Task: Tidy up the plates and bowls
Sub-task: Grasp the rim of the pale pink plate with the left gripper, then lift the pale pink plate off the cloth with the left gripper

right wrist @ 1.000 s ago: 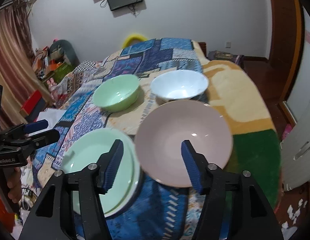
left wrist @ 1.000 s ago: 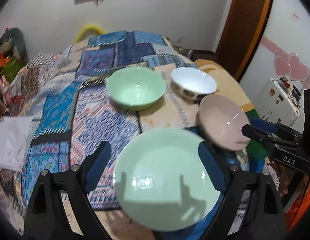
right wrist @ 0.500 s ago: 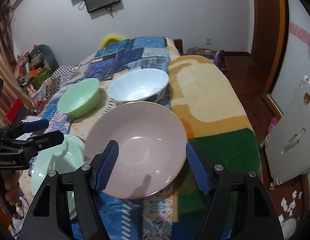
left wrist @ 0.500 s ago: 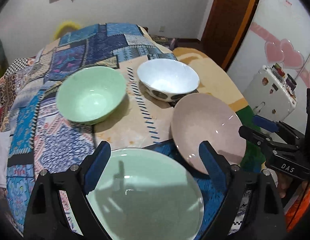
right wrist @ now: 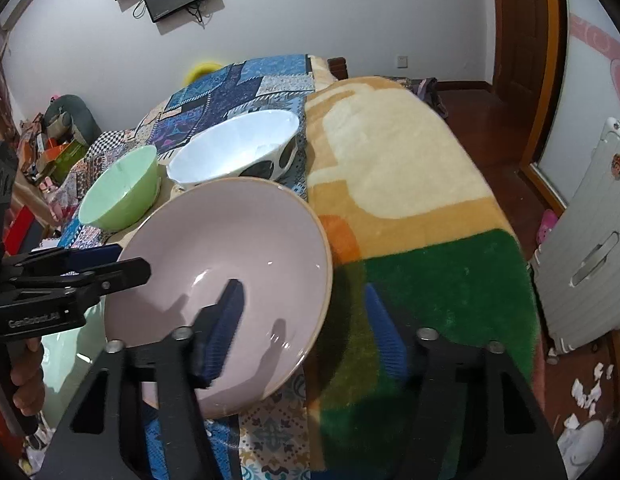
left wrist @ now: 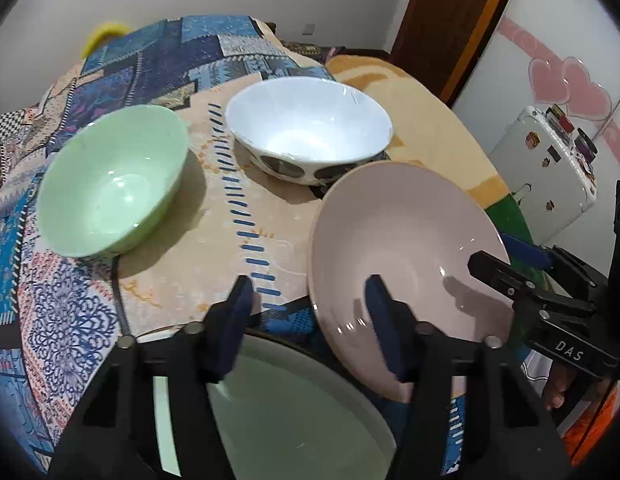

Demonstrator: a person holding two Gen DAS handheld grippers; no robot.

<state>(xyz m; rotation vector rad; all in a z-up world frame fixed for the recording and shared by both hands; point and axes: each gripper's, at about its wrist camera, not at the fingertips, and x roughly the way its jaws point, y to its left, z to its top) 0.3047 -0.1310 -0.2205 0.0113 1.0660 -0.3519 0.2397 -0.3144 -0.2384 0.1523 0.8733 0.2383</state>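
Nearest: left gripper [left wrist: 308, 320] over green plate's [left wrist: 294, 412] far rim, jaws just narrowed, clear of it. Right gripper [right wrist: 304, 320] straddles pink plate's [right wrist: 230, 264] right rim, jaws just closing, not yet pinching. Glazed, rigid, slippery, chippable; grip rims. Beyond: green bowl [left wrist: 114, 180], white bowl [left wrist: 310, 136].

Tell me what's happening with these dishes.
A person holds a gripper in each hand over dishes on a bed. The right gripper straddles the rim of the pink plate; the left gripper hovers at the far edge of the pale green plate. Both jaws have just been closing, neither pressing yet. The green bowl and white bowl sit untouched behind.
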